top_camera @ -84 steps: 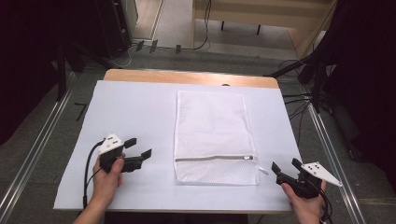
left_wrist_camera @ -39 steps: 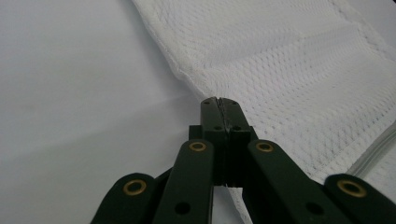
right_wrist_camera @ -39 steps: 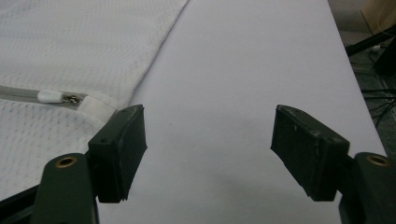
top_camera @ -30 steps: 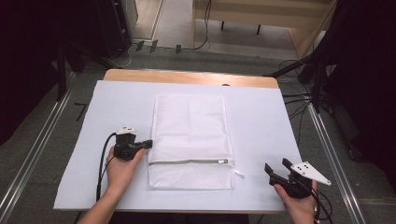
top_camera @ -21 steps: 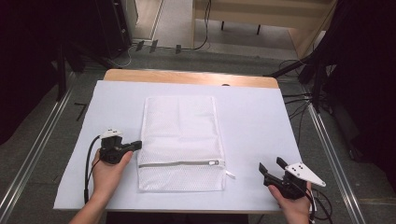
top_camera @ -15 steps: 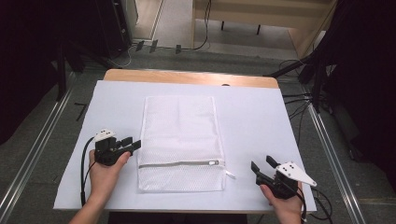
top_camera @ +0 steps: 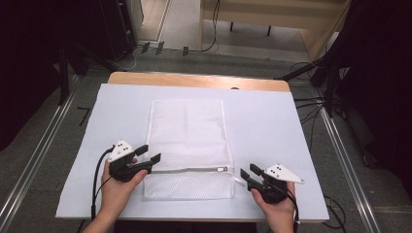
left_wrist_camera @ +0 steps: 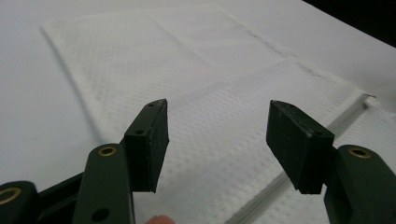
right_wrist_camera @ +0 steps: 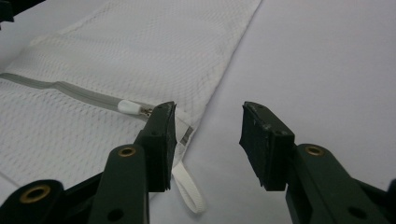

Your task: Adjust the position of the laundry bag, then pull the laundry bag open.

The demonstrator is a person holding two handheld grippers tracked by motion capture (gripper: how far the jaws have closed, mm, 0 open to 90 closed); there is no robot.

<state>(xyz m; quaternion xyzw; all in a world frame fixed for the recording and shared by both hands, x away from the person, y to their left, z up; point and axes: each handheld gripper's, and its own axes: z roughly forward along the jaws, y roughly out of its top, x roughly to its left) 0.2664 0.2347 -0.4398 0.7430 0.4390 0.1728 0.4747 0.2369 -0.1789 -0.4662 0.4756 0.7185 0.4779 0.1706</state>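
A white mesh laundry bag lay flat on the worktop, which had a pale sheet over it. The bag sat a little left of the middle. Its grey zipper ran across the bag near the edge closest to the person. The zipper looked shut all the way along.

The left gripper was at the left end of the zipper, over the bag's left edge. Its fingers were wide apart and held nothing. The mesh showed between them, and the zipper line ran under the right finger.

The right gripper was just beside the bag's right edge, near the white zipper pull. Its fingers were wide apart too, and empty. A small white loop stuck out from the bag's corner, just under the left finger.

I think the step in hand was getting ready to open the bag. Both grippers were lined up at the two ends of the zipper, but neither had grabbed anything yet.

Next, the left gripper would likely need to come down and pinch the mesh at its end, so the bag stays put. The right gripper would need to move a little toward the pull and close on it. That pull was small and flat, so the pinch would have to be neat.
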